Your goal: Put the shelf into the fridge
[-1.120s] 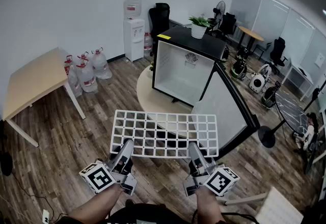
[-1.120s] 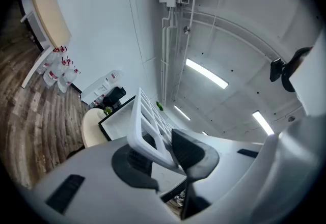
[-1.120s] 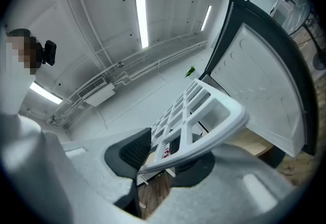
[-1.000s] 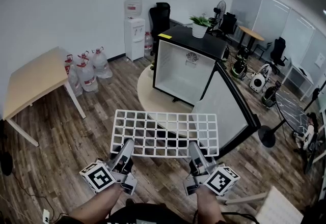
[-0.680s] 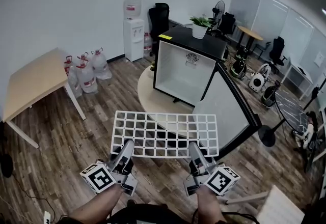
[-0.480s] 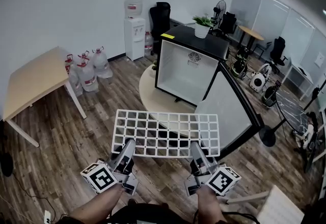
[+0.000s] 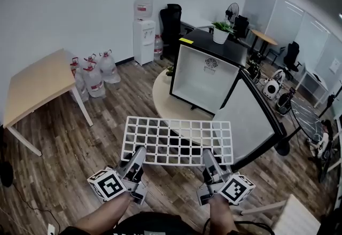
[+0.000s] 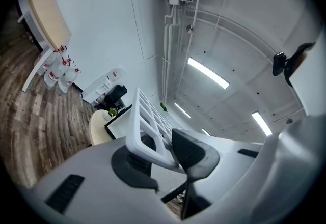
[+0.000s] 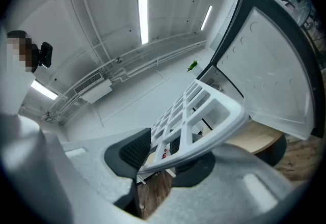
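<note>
Shelf (image 7: 177,140): white plastic grid, flat, rectangular, held level. Left gripper (image 7: 139,152) pinches near edge, jaws just opening slightly; right gripper (image 7: 207,154) clamps same edge.

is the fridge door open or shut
Open: the fridge door stands swung out to the right, baring the white inside of the fridge.

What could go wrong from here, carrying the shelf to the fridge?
1. The left claw and right claw pinch only the near rim of the shelf, so it hangs far out. The left claw's jaws have just been opening slightly with the rim between them, so it may sag or slip.
2. The open door stands right of the fridge opening; the shelf's right corner could catch it.
</note>
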A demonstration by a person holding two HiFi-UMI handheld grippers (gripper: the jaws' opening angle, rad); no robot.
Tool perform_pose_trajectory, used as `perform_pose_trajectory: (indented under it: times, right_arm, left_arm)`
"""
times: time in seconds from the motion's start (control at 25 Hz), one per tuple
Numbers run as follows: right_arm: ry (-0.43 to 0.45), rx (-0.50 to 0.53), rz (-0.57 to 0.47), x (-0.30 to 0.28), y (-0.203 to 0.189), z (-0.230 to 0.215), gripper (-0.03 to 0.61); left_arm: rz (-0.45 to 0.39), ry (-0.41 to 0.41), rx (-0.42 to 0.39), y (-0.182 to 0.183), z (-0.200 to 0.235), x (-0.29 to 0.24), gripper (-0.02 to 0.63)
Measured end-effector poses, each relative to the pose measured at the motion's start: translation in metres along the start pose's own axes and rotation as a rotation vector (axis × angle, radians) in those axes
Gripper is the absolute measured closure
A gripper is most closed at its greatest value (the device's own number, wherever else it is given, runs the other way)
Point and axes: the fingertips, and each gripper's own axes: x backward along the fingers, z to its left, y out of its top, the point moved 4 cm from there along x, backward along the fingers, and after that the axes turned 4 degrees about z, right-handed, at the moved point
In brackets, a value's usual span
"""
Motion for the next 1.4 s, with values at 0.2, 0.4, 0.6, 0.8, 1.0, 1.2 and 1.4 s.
perform_pose_trajectory:
  times: [0.2, 0.4, 0.6, 0.8, 1.0, 1.2, 1.4]
  right_arm:
    - [0.019, 0.015, -0.014, -0.019, -0.012, 0.014, 0.462]
    - [-0.042, 0.014, -0.003, -0.029, -0.015, 0.007, 0.462]
    - [-0.036, 0.006, 0.005, -0.060, -0.009, -0.004, 0.462]
    - [0.044, 0.004, -0.002, -0.103, 0.006, -0.016, 0.462]
    - [-0.039, -0.018, 0.015, -0.135, 0.022, -0.058, 0.462]
    - [0.011, -0.036, 0.013, -0.168, 0.049, -0.091, 0.462]
    - [-0.005, -0.033, 0.023, -0.194, 0.069, -0.121, 0.462]
  left_arm:
    - [0.014, -0.018, 0.003, 0.014, 0.019, 0.007, 0.514]
    - [0.018, -0.029, 0.014, 0.023, 0.031, 0.001, 0.514]
    - [0.011, -0.009, 0.011, 0.039, 0.050, -0.016, 0.514]
    - [0.021, 0.012, -0.009, 0.061, 0.067, -0.047, 0.511]
    - [0.023, 0.022, 0.006, 0.073, 0.090, -0.094, 0.511]
    - [0.073, 0.026, 0.019, 0.076, 0.107, -0.149, 0.511]
    - [0.099, 0.042, 0.040, 0.081, 0.125, -0.191, 0.511]
